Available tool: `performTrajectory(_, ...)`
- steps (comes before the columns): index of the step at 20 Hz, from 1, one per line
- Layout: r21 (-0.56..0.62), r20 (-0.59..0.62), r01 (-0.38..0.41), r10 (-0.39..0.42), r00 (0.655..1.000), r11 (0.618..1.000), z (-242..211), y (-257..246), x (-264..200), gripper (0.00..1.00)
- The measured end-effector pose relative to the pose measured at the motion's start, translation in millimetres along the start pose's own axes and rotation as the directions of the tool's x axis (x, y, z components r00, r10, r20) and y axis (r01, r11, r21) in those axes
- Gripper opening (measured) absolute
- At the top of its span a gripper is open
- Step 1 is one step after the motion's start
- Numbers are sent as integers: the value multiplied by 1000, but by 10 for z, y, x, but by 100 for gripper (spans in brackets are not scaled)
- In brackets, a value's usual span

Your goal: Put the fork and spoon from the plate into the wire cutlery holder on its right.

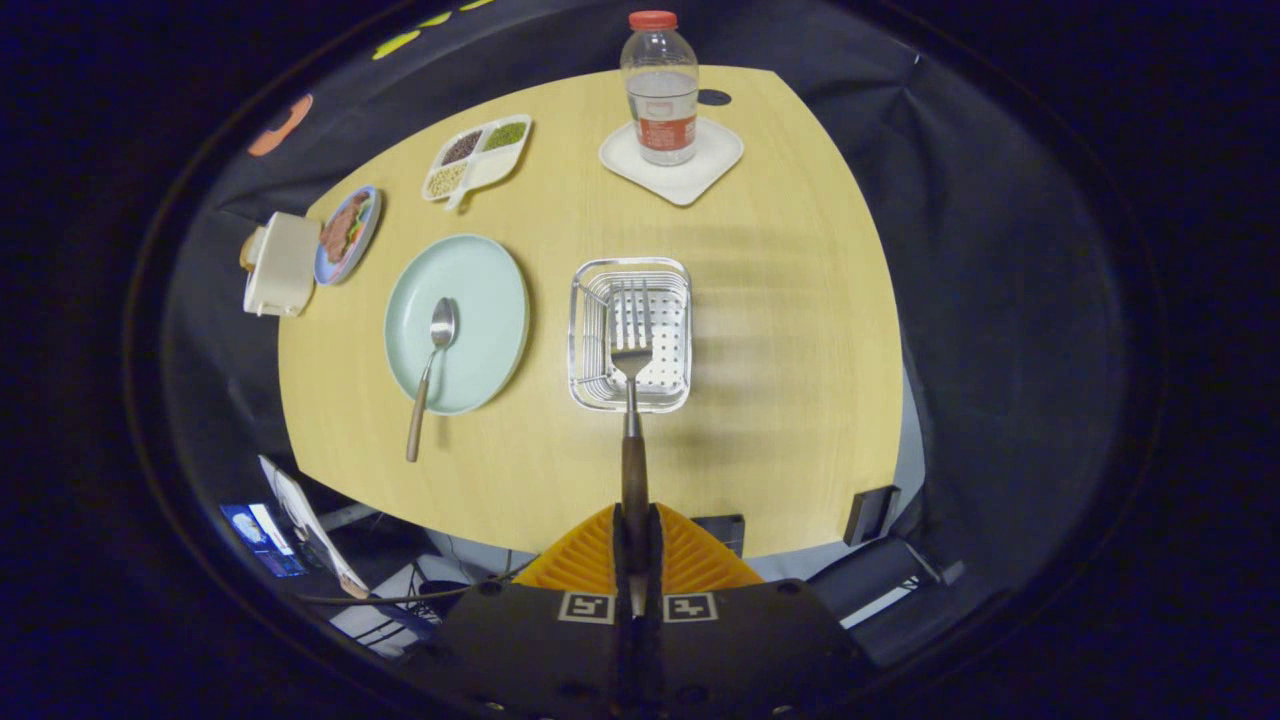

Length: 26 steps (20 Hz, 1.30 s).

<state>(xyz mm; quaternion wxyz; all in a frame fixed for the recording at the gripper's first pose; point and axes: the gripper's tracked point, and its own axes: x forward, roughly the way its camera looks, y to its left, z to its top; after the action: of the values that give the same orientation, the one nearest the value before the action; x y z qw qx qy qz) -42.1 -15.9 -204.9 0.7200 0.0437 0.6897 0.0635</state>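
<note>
I have the gripper [636, 535] pinching the fork [632, 390] by its wooden handle, steel tines over the square wire holder [588, 330]. The wood-handled spoon [432, 370] lies on the round matte plate [490, 300], handle overhanging.

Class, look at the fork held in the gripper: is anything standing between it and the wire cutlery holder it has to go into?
Nothing visible does. The gripper is shut on the fork, whose tines hang over the open top of the wire cutlery holder. The spoon lies apart on the plate.
</note>
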Motion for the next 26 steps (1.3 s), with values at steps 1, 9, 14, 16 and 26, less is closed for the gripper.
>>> performTrajectory(1, 2, 6, 7, -7, 1000, 1000, 33, -12, -2, 7)
performTrajectory(9, -8, 88, 3, -2, 996, 1000, 222, 181, -153, 70)
performTrajectory(14, -75, 192, 30, -15, 981, 997, 346, 550, -349, 87)
performTrajectory(16, -98, 208, 16, 5, 978, 995, 349, 802, -376, 87)
performTrajectory(26, -165, 163, -36, 64, 985, 986, 7, 2112, 321, 88)
